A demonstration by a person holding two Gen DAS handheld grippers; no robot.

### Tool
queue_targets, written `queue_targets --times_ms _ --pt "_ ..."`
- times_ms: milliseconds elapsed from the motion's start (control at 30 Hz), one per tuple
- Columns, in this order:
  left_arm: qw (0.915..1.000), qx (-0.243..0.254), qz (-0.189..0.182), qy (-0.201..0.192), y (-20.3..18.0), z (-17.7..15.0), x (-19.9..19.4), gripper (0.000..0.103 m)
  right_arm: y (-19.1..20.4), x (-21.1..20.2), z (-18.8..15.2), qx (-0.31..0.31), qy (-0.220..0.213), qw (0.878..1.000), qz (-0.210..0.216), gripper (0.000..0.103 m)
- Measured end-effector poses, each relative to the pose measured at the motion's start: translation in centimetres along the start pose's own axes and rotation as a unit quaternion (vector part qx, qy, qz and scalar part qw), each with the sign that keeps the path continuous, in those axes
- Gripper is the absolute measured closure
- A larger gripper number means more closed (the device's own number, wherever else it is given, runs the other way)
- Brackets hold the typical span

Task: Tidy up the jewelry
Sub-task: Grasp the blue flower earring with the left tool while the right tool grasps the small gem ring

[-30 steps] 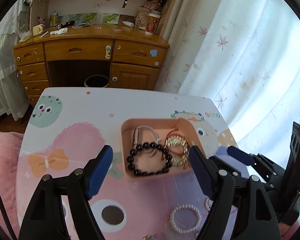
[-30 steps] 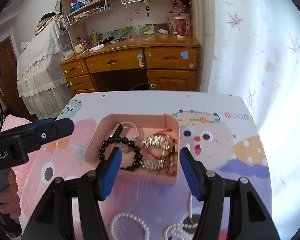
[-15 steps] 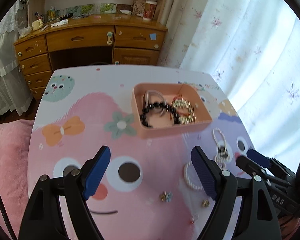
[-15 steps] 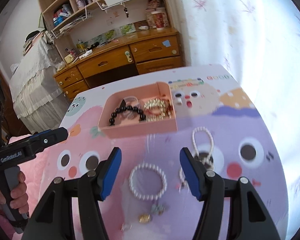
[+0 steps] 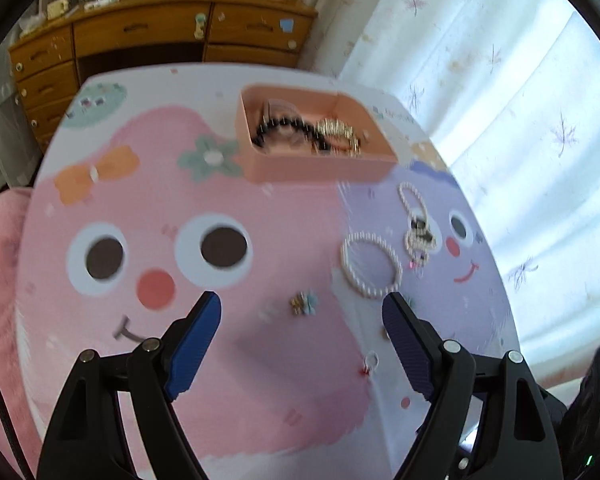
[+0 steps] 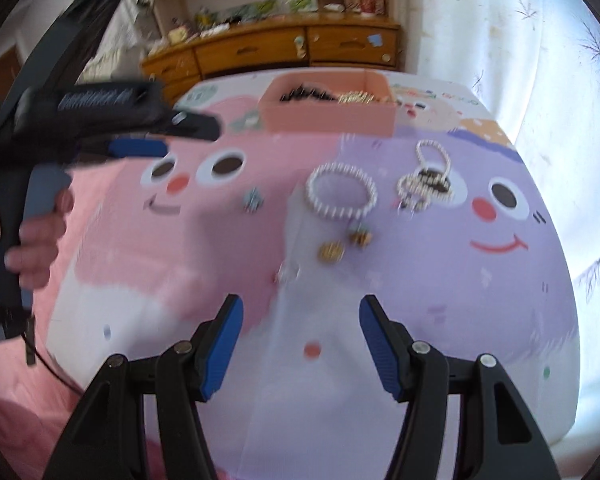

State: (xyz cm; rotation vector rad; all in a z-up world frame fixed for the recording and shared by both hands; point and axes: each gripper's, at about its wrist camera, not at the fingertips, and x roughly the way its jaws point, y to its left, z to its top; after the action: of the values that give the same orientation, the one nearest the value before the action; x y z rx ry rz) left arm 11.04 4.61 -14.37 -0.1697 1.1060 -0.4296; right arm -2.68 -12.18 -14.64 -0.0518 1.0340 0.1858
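Observation:
A pink tray (image 5: 320, 168) (image 6: 324, 120) at the far side of the table holds a black bead bracelet (image 5: 284, 128) and gold jewelry (image 5: 336, 130). Loose on the table lie a white pearl bracelet (image 5: 370, 270) (image 6: 340, 190), a tangled pearl piece with a dark clasp (image 5: 418, 228) (image 6: 428, 180), a small flower earring (image 5: 304, 303) (image 6: 253, 199), gold earrings (image 6: 346, 246) and a small ring (image 5: 371, 360). My left gripper (image 5: 300, 322) is open and empty, above the near table. My right gripper (image 6: 300, 318) is open and empty, near the front edge. The left gripper's fingers (image 6: 140, 148) show in the right wrist view.
The low table (image 5: 260, 400) has a cartoon-printed pink and purple cover. A wooden desk with drawers (image 5: 148, 36) stands behind it. White curtains (image 5: 500, 100) hang at the right. Pink bedding (image 6: 12, 380) lies at the left.
Both grippers have pulled back from the pink tray toward the near side of the table. The loose pearl pieces and earrings have come into view. Both stay open.

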Motion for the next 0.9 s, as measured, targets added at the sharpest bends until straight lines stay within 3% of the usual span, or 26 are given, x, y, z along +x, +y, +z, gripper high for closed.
queue_targets --times_ms 233,400,567,900 --pt "0.9981 0.053 0.020 0.024 -1.7 -2.2 3.2 0.022 2.1 1.1 -2.3 -0.036 0.002 0.999 -0.025 0.042" --pt "0.9942 0.098 0.042 0.016 -3.0 -2.5 4.8 0.032 2.6 1.8 -2.6 -0.037 -0.010 0.999 -0.034 0.044" --pt "0.9897 0.129 0.060 0.016 -3.7 -2.1 6.2 0.045 2.4 2.8 -1.9 -0.003 -0.016 0.999 -0.044 0.057" --pt "0.9847 0.155 0.077 0.019 -4.5 -2.1 7.8 0.053 1.7 4.7 0.4 0.065 -0.029 0.997 -0.020 0.075"
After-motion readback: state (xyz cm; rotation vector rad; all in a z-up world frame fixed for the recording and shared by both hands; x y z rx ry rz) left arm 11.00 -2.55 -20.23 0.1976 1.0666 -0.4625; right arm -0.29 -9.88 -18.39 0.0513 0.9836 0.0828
